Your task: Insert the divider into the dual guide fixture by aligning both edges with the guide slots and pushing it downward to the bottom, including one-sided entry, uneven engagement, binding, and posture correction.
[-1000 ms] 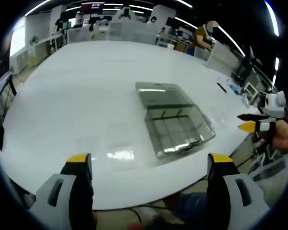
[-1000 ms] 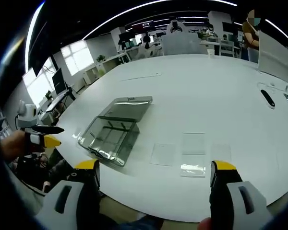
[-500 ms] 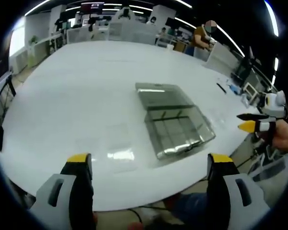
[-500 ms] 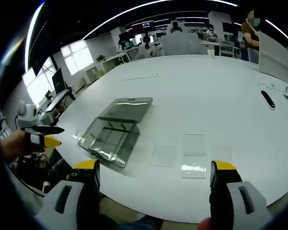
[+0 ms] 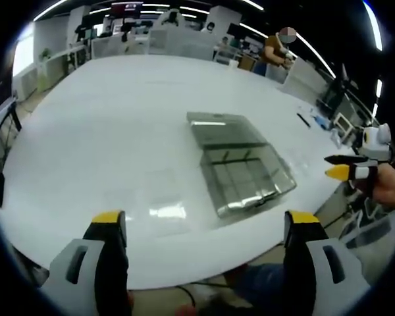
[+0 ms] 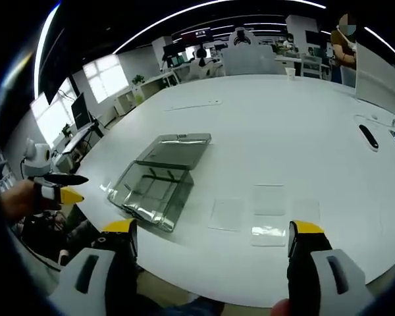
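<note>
Start of the job, both my tools poised off the near edge of the white surface (image 5: 85, 112), nothing yet in hand. My left gripper (image 5: 204, 227) has its jaws spread wide and empty; my right gripper (image 6: 210, 237) likewise, jaws well apart, gripping nothing. The clear fixture (image 5: 240, 168), a transparent box with its lid folded open behind it and cross-walls visible inside, lies flat on the surface ahead of me. Just beside it, toward my left gripper, lie several clear flat sheets that I take for the dividers (image 5: 164, 212); in the right gripper view the same sheets (image 6: 268, 217) sit between the fixture (image 6: 155, 184) and my right jaws. Each tool shows at the edge of the other's view, held off the surface's rim.

Against the frames of a second ago, almost nothing differs: the fixture and the sheets lie as they did, and the slight drift of the whole picture is my hands, not the things. Neither pair of jaws has closed or advanced. I judge the task unstarted: a divider must first be lifted from the surface, and thin clear sheets lying flat will be awkward to pinch.
</note>
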